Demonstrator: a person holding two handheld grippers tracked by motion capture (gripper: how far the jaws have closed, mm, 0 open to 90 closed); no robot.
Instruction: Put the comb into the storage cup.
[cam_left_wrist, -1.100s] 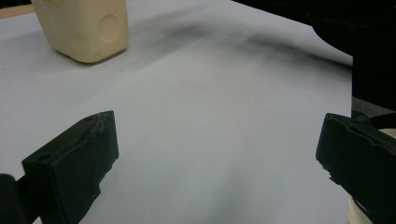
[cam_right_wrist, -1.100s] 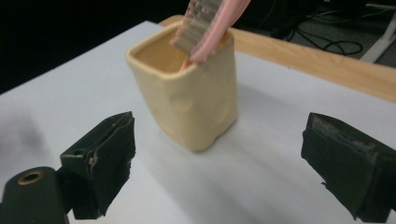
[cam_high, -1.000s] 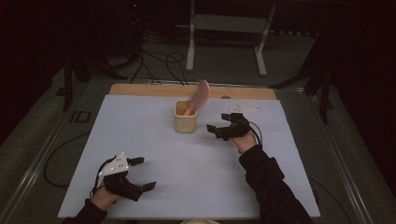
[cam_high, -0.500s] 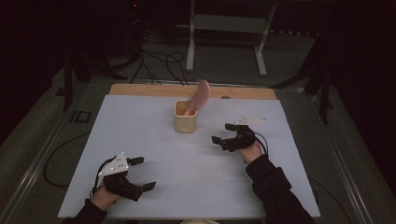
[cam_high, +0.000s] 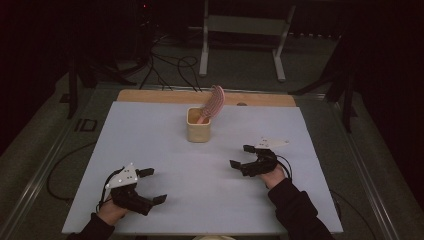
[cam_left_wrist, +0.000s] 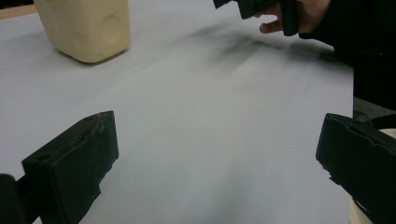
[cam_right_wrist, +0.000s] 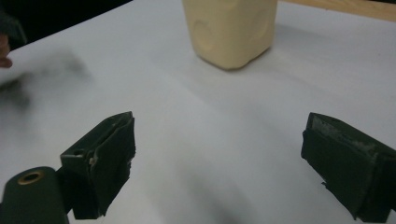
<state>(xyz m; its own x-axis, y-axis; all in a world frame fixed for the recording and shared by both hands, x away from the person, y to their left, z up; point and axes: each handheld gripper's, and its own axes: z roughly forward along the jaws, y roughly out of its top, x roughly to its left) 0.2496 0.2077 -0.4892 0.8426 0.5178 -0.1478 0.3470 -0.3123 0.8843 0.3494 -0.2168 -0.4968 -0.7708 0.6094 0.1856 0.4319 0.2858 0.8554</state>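
Observation:
A cream cup (cam_high: 198, 130) stands upright at the back middle of the white table (cam_high: 150, 145), with a pink hairbrush (cam_high: 214, 102) leaning out of it to the right. The cup (cam_left_wrist: 86, 28) appears at the top left of the left gripper view, and the cup (cam_right_wrist: 229, 30) sits ahead in the right gripper view. My left gripper (cam_high: 151, 186) rests open near the front left edge, nothing between its jaws. My right gripper (cam_high: 241, 156) is open at the right, a short way in front of and to the right of the cup, holding nothing.
A wooden strip (cam_high: 150, 96) runs along the table's far edge. Beyond it are a metal stand (cam_high: 240, 40) and cables (cam_high: 170, 65) on the dark floor. The other hand with its gripper (cam_left_wrist: 280, 14) shows at the top of the left gripper view.
My right gripper has drawn back from beside the cup toward the person, and sits lower over the table. The left gripper has stayed where it was.

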